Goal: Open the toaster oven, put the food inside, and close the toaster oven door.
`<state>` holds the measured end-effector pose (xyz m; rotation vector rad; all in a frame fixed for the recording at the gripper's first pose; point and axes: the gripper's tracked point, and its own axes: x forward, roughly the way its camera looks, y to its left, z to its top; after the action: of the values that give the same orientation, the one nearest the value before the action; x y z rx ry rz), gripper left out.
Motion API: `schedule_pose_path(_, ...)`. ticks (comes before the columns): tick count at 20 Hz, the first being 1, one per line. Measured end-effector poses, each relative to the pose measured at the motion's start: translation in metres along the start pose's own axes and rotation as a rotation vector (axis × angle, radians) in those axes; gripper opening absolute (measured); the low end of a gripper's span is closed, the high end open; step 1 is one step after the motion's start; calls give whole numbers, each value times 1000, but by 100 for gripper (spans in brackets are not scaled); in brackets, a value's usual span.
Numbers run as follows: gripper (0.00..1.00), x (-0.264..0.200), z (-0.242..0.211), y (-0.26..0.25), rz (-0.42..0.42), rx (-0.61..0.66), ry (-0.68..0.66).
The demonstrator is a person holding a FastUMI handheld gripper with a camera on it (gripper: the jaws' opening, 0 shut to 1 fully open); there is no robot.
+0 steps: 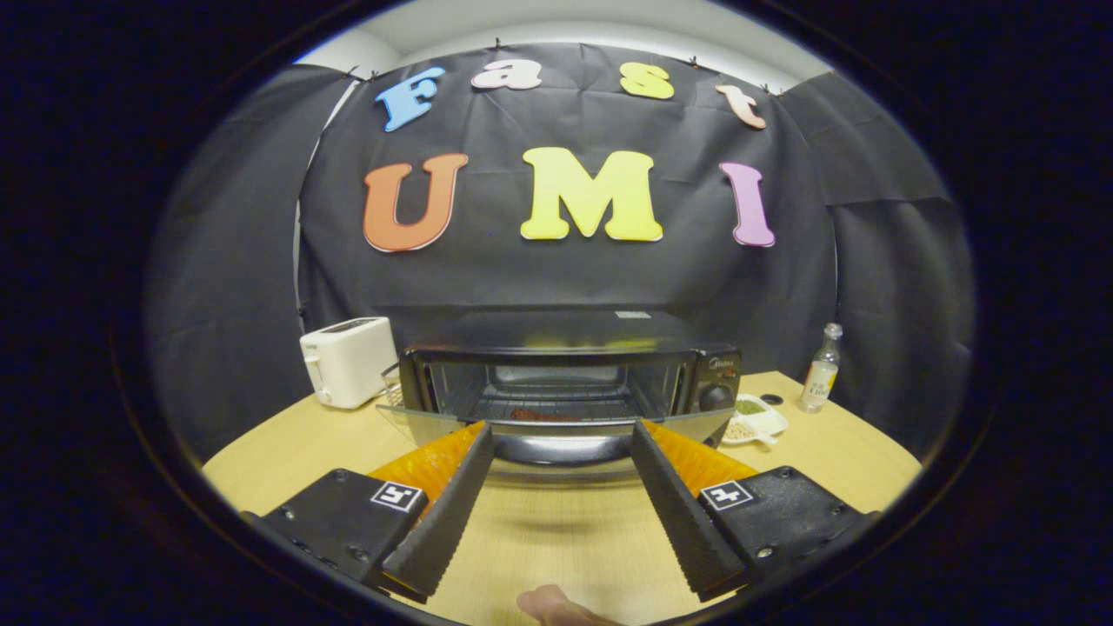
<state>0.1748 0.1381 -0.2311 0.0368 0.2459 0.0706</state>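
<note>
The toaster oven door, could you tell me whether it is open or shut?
Open: the toaster oven door lies folded down, its rack exposed. The gripper is open.

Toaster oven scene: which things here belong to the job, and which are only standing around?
For the job:
- toaster oven, its door open
- reddish food on its rack
- claw, open, holding nothing, at the door's edge

Standing around:
- white toaster
- bottle
- white dish

Cloth-walled demo booth (556, 278), kitchen-appliance table (287, 452)
</note>
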Motion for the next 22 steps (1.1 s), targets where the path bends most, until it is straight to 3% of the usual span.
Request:
schedule_pose_path(5,100,-22,49,-7,-2,7,-62)
schedule_pose_path(14,100,-133,120,-42,-1,6,-159)
schedule_pose_path(22,100,-227,141,-59,42,-18,-211)
